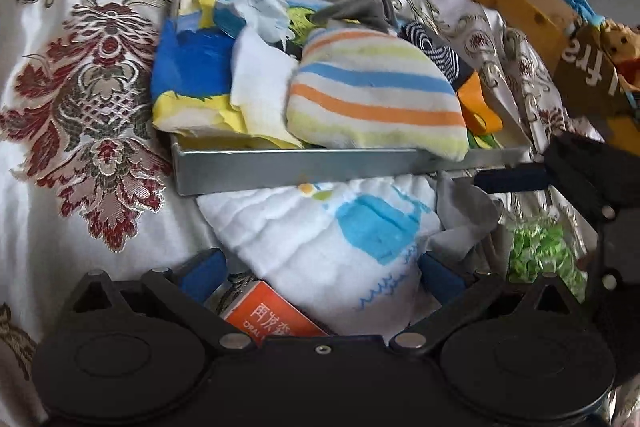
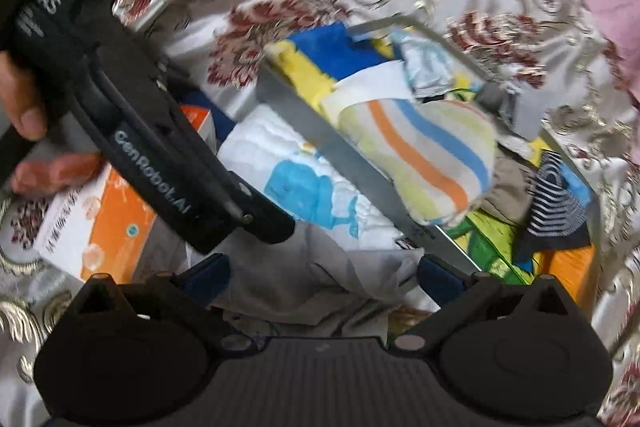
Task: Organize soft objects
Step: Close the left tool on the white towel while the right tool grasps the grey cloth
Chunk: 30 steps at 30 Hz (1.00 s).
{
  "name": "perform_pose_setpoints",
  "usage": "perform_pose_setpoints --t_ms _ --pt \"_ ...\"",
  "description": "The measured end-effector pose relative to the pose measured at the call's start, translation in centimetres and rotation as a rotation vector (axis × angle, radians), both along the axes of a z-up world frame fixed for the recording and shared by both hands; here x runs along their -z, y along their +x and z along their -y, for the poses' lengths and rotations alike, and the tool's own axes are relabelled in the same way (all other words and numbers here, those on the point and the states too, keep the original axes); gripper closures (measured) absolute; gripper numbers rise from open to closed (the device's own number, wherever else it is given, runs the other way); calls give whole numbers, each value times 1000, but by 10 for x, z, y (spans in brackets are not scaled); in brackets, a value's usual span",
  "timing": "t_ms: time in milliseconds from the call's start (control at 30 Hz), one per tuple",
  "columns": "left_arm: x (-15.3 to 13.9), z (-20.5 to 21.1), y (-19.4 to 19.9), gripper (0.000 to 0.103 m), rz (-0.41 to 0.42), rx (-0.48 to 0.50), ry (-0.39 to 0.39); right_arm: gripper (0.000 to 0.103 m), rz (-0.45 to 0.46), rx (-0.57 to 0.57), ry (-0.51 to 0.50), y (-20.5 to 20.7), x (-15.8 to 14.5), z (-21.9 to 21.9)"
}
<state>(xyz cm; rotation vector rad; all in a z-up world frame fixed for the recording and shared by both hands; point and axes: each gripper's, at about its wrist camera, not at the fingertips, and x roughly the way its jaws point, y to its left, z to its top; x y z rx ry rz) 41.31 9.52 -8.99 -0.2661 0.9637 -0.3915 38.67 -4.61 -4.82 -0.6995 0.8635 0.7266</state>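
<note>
A metal tray point(image 1: 304, 169) on the bed holds a heap of soft things: a pastel striped cloth point(image 1: 376, 95) on top, a blue and yellow cloth point(image 1: 192, 75), a white cloth point(image 1: 260, 83) and a navy striped piece point(image 1: 436, 47). My left gripper point(image 1: 322, 275) is open, its blue fingers on either side of a white cloth with a blue print point(image 1: 352, 239) that lies against the tray's near wall. My right gripper point(image 2: 324, 275) is open over a crumpled grey cloth point(image 2: 320, 275), next to the tray's corner point(image 2: 424, 235). The striped cloth point(image 2: 424, 163) hangs over the rim.
An orange and white box point(image 1: 272, 319) lies under the left gripper, also in the right wrist view point(image 2: 100, 227) beside a hand point(image 2: 24, 107). The left tool's black body point(image 2: 160, 155) crosses that view. A floral bedspread point(image 1: 80, 87) lies underneath; wooden furniture point(image 1: 528, 7) stands at the right.
</note>
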Motion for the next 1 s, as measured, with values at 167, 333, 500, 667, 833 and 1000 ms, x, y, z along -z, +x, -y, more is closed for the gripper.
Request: perform_pose_setpoints --t_ms 167,333,500,667,833,1000 --pt "0 5 1 2 8 42 26 1 -106 -1 6 13 -1 0" --pt "-1 7 2 9 28 59 22 6 -151 -14 47 5 0 5" --pt "-2 4 3 19 40 74 5 14 -183 15 112 5 -1 14" --pt "-4 1 1 28 53 79 -4 32 -192 39 164 -3 -3 20" --pt "-6 0 -1 43 63 61 -4 55 -160 78 215 -14 -5 24" --pt "-7 -4 -1 54 60 30 -24 68 -106 138 247 -23 -4 24"
